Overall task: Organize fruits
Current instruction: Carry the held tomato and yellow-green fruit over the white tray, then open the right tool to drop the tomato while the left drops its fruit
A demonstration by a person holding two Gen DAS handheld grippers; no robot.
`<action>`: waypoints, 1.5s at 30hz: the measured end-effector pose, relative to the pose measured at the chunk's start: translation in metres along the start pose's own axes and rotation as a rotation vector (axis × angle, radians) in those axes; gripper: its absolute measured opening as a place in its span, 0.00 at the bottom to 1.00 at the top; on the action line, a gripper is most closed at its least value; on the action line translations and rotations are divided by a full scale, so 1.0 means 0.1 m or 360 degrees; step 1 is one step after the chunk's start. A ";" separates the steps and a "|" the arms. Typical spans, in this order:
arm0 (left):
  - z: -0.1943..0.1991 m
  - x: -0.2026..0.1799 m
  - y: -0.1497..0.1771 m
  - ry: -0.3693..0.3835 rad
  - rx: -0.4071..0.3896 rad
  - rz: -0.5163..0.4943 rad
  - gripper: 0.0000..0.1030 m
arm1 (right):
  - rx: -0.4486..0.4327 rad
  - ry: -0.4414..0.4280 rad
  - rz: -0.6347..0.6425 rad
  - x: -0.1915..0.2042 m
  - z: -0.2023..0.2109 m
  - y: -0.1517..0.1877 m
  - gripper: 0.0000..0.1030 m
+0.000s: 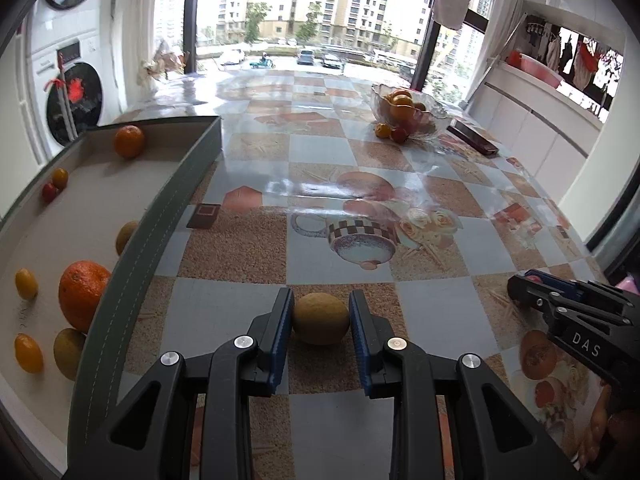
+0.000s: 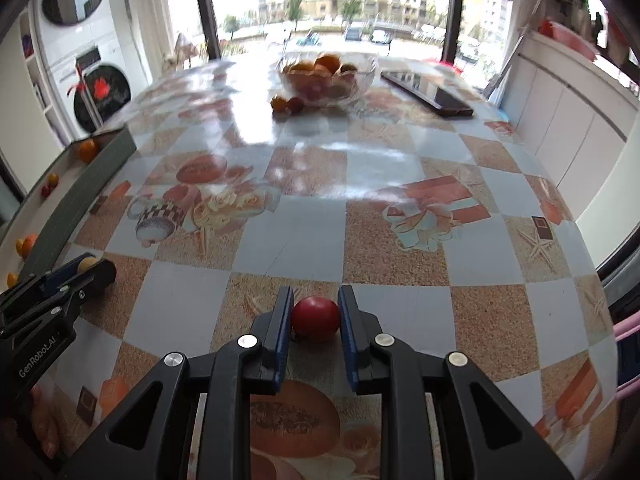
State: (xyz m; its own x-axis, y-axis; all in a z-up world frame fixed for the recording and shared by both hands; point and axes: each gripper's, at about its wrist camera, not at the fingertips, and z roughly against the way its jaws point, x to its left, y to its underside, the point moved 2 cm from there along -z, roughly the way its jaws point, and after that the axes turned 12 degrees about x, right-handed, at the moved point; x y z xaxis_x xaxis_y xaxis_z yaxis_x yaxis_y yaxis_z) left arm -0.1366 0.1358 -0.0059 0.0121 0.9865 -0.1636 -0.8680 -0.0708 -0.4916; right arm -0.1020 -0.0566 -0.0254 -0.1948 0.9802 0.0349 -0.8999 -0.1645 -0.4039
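Observation:
My left gripper (image 1: 321, 316) is shut on a tan round fruit (image 1: 321, 319), low over the table beside the grey tray (image 1: 160, 216). The tray holds oranges (image 1: 82, 294), small yellow fruits (image 1: 28, 353) and a red one (image 1: 49, 192). My right gripper (image 2: 316, 316) is shut on a red tomato (image 2: 315, 318) over the table's near part. It also shows in the left wrist view (image 1: 528, 282), at the right. The left gripper shows in the right wrist view (image 2: 86, 266), at the left.
A glass bowl (image 2: 360, 80) with oranges and other fruit stands at the far side, two small fruits (image 2: 286, 104) beside it. A dark phone (image 2: 428, 94) lies to its right. The table (image 2: 360, 200) has a glossy patterned cloth. White cabinets stand right.

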 end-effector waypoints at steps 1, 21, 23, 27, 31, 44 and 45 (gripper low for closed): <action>0.01 0.02 -0.01 0.0044 0.0026 0.0010 0.28 | 0.0025 -0.0025 -0.0008 -0.02 0.01 -0.01 0.24; 0.75 0.98 -0.35 -0.0117 -0.0064 0.0230 0.28 | 0.0175 -0.0370 0.0146 0.96 0.26 -0.56 0.24; 0.74 1.18 -0.34 -0.0168 -0.0051 0.0290 0.28 | 0.0183 -0.0405 0.0196 1.18 0.25 -0.63 0.24; 0.65 1.40 -0.32 -0.0260 -0.0008 0.0346 0.28 | 0.0210 -0.0503 0.0285 1.66 0.19 -0.74 0.24; 0.57 1.53 -0.29 -0.0288 0.0018 0.0375 0.28 | 0.0216 -0.0573 0.0371 2.08 0.16 -0.79 0.24; 0.51 1.64 -0.21 -0.0347 0.0071 0.0388 0.28 | 0.0410 -0.0608 0.0507 2.59 -0.21 -0.80 0.23; 0.51 1.62 -0.20 -0.0346 0.0075 0.0385 0.28 | 0.0419 -0.0582 0.0533 2.61 -0.21 -0.79 0.22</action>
State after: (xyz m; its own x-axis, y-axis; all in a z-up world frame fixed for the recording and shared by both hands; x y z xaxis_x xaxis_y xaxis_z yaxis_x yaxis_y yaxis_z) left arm -0.1422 0.3049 0.0213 -0.2990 0.9507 -0.0819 -0.8548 -0.3051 -0.4199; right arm -0.0735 0.2149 -0.0033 -0.5675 0.7752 0.2776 -0.8233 -0.5283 -0.2075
